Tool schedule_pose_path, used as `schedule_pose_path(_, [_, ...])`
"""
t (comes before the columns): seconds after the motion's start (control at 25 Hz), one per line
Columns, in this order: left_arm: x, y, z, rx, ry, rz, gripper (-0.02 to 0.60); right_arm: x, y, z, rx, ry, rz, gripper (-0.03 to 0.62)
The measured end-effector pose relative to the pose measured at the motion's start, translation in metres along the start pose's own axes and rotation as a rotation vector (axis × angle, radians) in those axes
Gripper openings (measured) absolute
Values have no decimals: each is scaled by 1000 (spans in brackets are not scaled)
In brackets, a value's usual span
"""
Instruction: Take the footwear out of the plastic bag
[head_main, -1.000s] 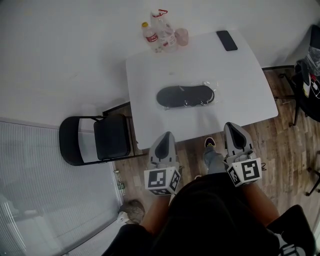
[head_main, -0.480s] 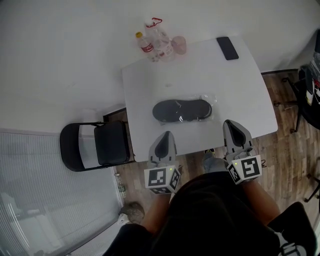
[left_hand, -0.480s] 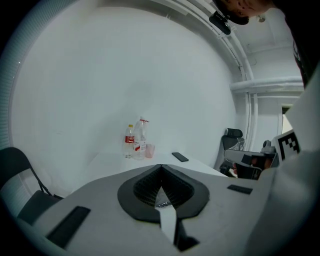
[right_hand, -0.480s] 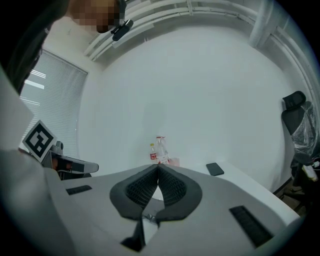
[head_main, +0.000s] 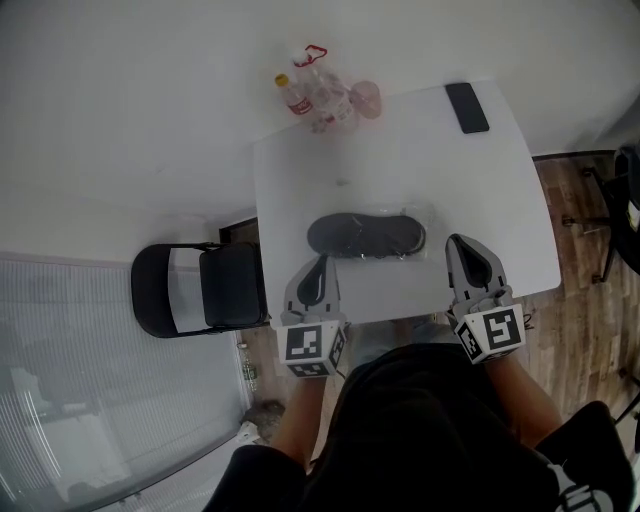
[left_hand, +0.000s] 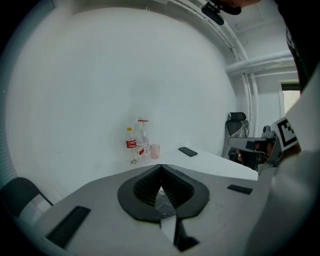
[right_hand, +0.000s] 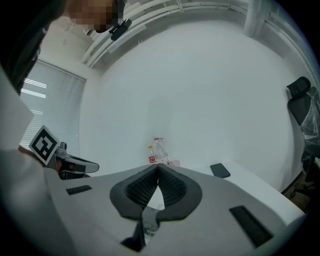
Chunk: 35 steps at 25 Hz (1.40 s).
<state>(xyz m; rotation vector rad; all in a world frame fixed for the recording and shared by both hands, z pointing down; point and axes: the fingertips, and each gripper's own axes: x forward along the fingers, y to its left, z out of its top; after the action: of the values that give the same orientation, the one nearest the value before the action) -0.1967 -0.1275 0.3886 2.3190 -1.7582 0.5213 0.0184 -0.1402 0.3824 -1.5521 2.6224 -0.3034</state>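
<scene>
Plastic bag (head_main: 372, 232) holding footwear (head_main: 345, 236) near table (head_main: 420, 150) front edge | left gripper (head_main: 320, 265), right gripper (head_main: 462, 248) at edge, fingers closed, empty

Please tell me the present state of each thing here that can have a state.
left gripper: shut, empty
right gripper: shut, empty
footwear: inside the plastic bag, flat on the table
phone: lying flat
red-labelled bottle: upright, cap on
folding chair: unfolded
</scene>
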Motion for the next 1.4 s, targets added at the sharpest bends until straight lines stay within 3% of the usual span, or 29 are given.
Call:
schedule_pose_path(0.32, [15, 3, 0, 66, 45, -13, 23, 3, -14, -2, 13, -2, 9, 18])
schedule_pose_path(0.48, [31, 2, -6, 152, 75, -50, 23, 3, -24, -3, 27, -19, -16, 18])
schedule_pose_path(0.76, [67, 12, -25, 302, 165, -186, 23, 22, -27, 7, -8, -33, -13, 18])
schedule_pose_path(0.88, [82, 14, -36, 323, 205, -270, 25, 32, -28, 8, -19, -26, -3, 18])
schedule_pose_path(0.92, [88, 14, -41, 319, 231, -309, 68, 36, -29, 8, -21, -25, -1, 18])
schedule_pose_path(0.96, [93, 13, -49, 318, 265, -353, 211, 41, -29, 8, -23, -23, 1, 18])
schedule_pose_path(1.0, [98, 11, -57, 325, 301, -396, 300, 46, -29, 8, -23, -21, 4, 18])
schedule_pose_path(1.08, [105, 9, -73, 377, 365, -470, 349, 54, -28, 7, -27, -16, 13, 18])
schedule_pose_path(1.32, [128, 19, -123, 678, 561, -610, 490, 79, -32, 5, -30, -3, 23, 18])
schedule_pose_path(1.4, [128, 18, -139, 742, 622, -673, 540, 83, -34, 3, -24, 4, 15, 18])
